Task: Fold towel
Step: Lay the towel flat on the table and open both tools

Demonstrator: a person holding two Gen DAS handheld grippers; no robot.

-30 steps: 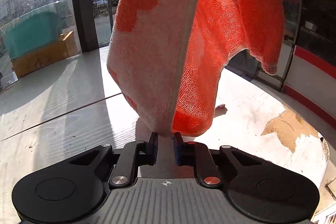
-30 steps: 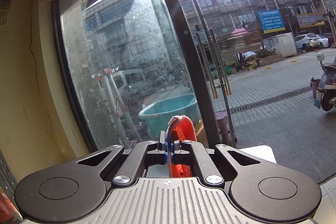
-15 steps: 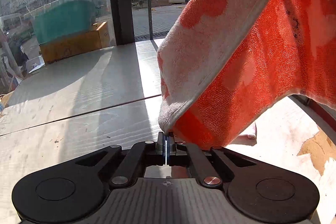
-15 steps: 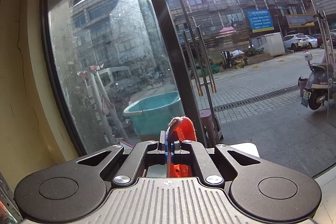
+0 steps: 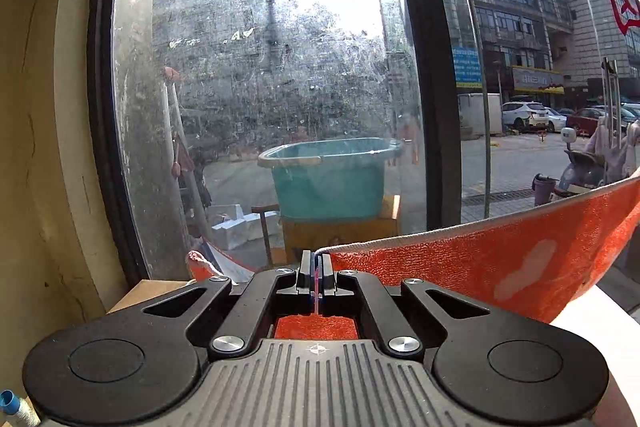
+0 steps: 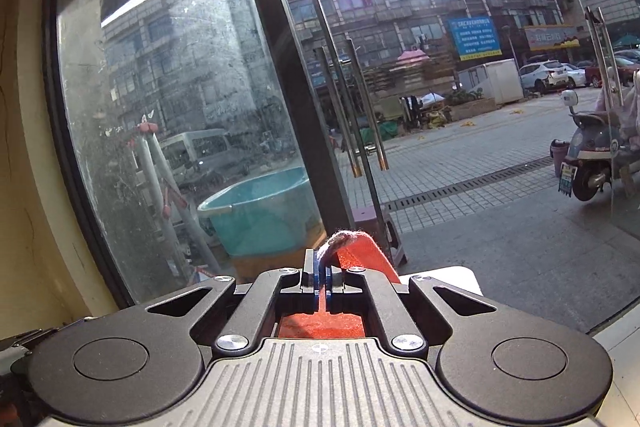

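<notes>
Left tongs (image 5: 316,277) pinch one corner of the orange towel (image 5: 500,267); right tongs (image 6: 322,277) are clamped on another corner. The towel's hemmed edge sags rightward from the left tongs, raised before the window (image 5: 260,87). To fold well, tension the edge evenly, then lower it.

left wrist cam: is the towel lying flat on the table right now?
No, the orange towel hangs in the air, stretching up and right from the shut left gripper pinching its edge.

Orange towel (image 5: 480,267) with pale blotches and a whitish hem; teal tub (image 5: 330,183) behind glass
</notes>
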